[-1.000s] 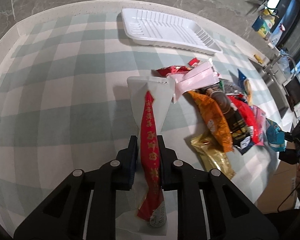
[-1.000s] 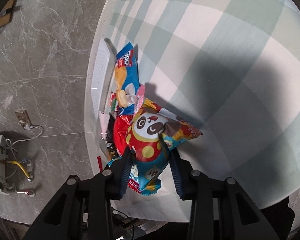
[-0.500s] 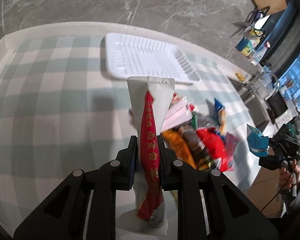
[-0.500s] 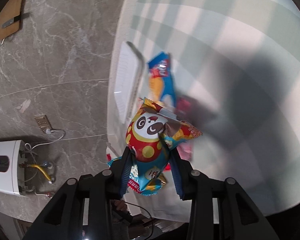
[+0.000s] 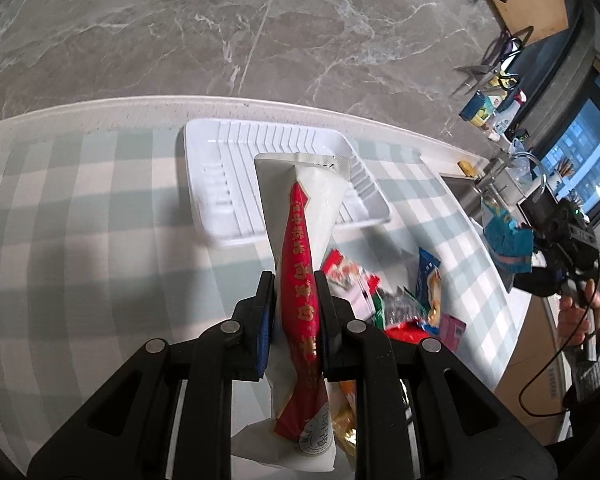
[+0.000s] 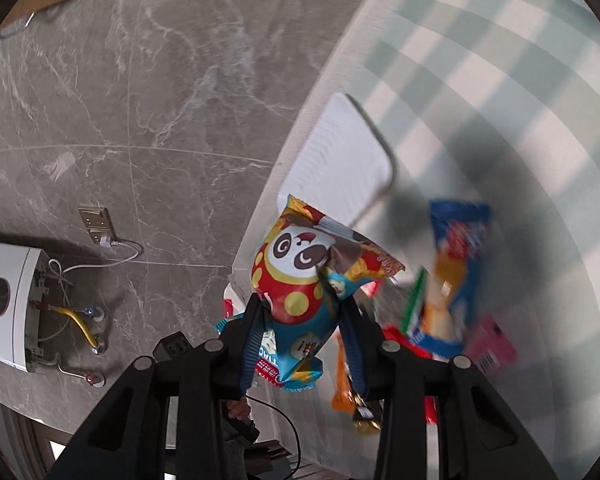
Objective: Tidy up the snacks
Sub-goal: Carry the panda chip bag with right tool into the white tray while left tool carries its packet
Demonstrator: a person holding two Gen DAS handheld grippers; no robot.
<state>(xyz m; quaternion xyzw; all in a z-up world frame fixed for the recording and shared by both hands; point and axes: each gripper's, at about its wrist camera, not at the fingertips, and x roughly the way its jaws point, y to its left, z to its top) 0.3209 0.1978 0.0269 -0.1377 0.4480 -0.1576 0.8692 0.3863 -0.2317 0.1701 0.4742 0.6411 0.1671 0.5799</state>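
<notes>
My left gripper [image 5: 295, 300] is shut on a white snack packet with a red stripe [image 5: 302, 248] and holds it in the air, its top end in front of the white ribbed tray [image 5: 228, 184]. My right gripper [image 6: 302, 312] is shut on a panda-print snack bag [image 6: 300, 276], held in the air beside the table edge, below the same tray [image 6: 336, 160]. The right gripper also shows in the left wrist view [image 5: 512, 240], off the table's right side. A pile of loose snack packets [image 5: 396, 304] lies on the checked tablecloth right of my left gripper.
The pile shows blurred in the right wrist view, with a blue packet [image 6: 456, 264] on top. A sink with a tap [image 5: 500, 176] is beyond the table's right end. A wall heater [image 6: 4, 300] and a socket [image 6: 96, 220] hang on the marble wall.
Both grippers have risen with their packets. The left one has moved toward the tray, with the pile sliding down and right in its view. The right one has swung, bringing the tray nearer.
</notes>
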